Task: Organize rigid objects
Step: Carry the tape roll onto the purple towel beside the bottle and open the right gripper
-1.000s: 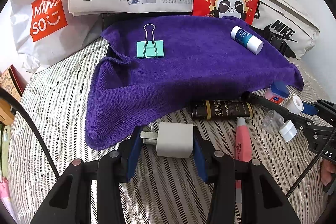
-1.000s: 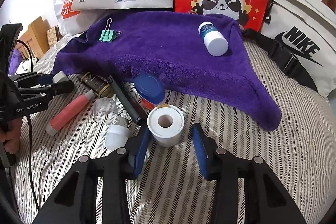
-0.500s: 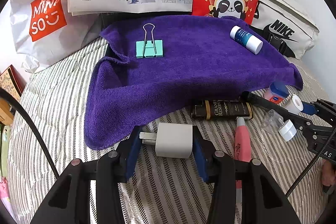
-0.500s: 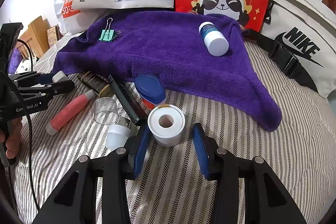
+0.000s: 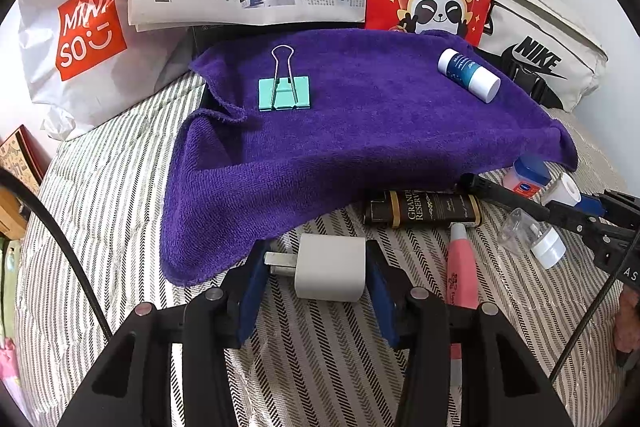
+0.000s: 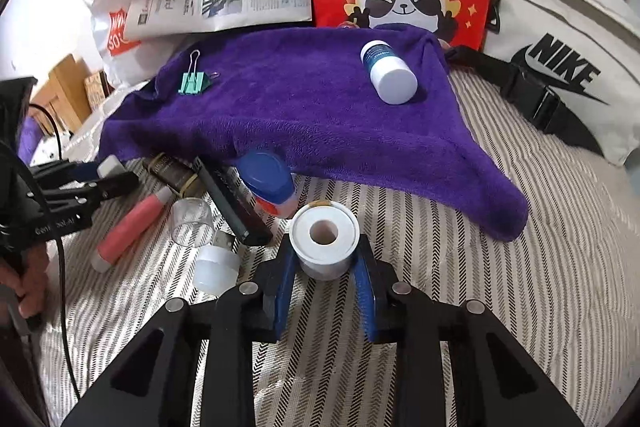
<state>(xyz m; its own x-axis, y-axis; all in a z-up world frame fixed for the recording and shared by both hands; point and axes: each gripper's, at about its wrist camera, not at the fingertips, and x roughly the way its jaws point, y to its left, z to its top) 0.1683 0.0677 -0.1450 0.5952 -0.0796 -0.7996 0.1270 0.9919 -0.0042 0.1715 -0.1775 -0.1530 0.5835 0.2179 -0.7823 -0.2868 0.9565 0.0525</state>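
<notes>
The right hand-held gripper (image 6: pixel 324 259) is closing on the white tape roll (image 6: pixel 323 235) that sits on the striped bed (image 6: pixel 500 287), its blue pads touching both sides. The left hand-held gripper (image 5: pixel 316 277) holds the white charger plug (image 5: pixel 331 266). Squeeze the roll evenly, then lift it straight up toward the purple towel (image 6: pixel 304 107).

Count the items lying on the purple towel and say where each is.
2: a green binder clip near the purple towel's far left, a white-capped blue bottle lying far right. Folds may hide more.

black hand-held gripper (image 6: pixel 324 267), blue pads (image 6: pixel 285 283) (silver screws)
</notes>
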